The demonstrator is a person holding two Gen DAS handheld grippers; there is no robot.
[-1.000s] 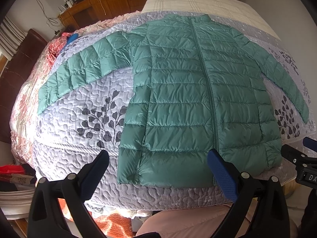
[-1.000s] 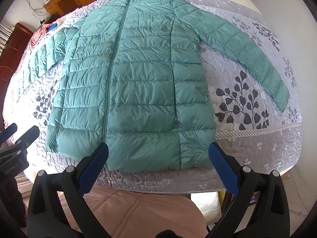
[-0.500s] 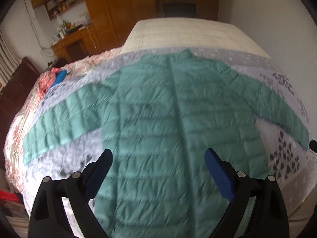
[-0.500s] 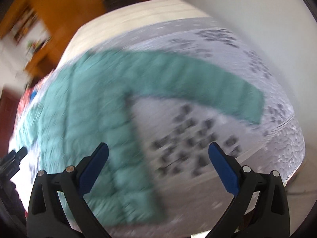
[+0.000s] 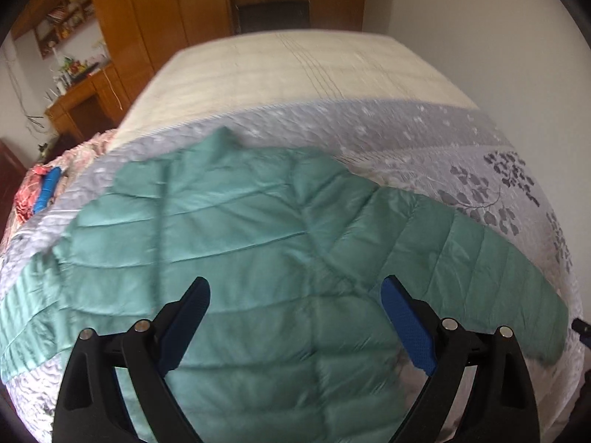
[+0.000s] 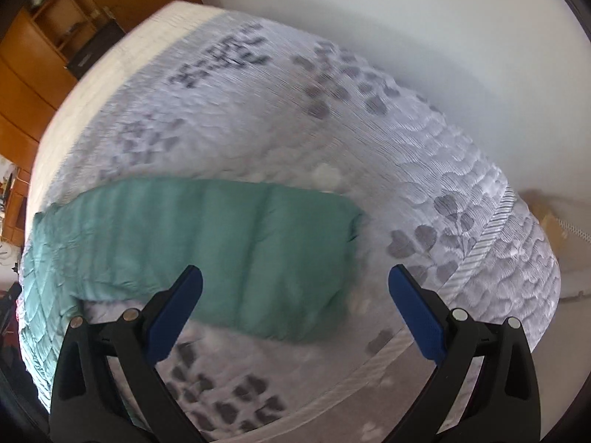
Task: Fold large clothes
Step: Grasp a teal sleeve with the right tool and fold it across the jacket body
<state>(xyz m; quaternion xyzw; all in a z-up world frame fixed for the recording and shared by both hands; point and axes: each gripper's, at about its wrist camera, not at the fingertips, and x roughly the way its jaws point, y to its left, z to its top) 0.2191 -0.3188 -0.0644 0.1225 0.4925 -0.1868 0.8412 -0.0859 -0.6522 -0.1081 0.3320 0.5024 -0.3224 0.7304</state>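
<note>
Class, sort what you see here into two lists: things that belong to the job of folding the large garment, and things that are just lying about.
Belongs to the job:
green jacket
its sleeve
left tongs, open
right tongs, open

Just lying about:
grey leaf-print quilt
blue thing at the bed's edge
wooden desk
wardrobe

Domestic bedroom in a private home.
A bed carries a grey-white quilted bedspread with dark leaf print, leaving cream striped bedding bare toward the bed's far edge. Tall orange-brown wooden wardrobes line the far wall. A matching wooden desk cluttered with small items stands off the bed's far left corner. Plain white wall along the right edge.
</note>
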